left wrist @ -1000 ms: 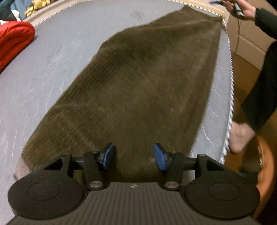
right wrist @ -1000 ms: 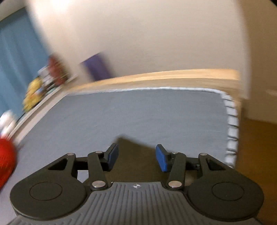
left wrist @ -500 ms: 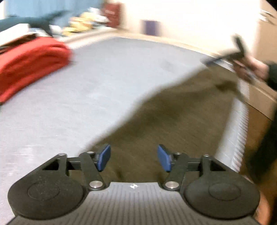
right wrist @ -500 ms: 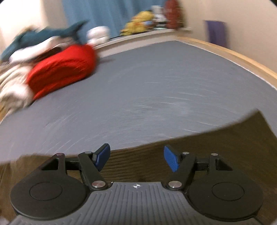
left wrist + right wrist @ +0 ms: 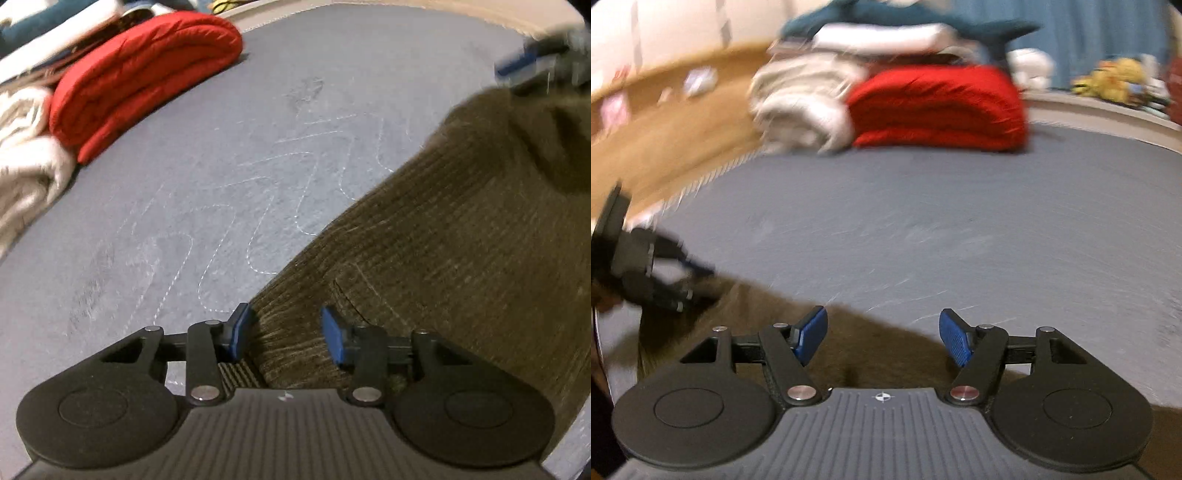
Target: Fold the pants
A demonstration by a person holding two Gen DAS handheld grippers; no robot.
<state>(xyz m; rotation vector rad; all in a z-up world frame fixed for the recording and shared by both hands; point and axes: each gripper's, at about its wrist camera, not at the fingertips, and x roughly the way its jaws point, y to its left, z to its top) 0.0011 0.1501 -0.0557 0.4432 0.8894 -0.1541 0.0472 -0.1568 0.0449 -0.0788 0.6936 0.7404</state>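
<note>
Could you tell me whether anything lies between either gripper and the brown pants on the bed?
Nothing visible does. The left gripper is open right over the pants, and the right gripper is open over their edge. The red blanket lies well off to the side.

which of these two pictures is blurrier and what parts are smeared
Right wrist view is blurrier: the red blanket, the pale bedding and the left gripper smear. Left wrist view keeps the pants ribs sharp; only the right gripper blurs.
</note>
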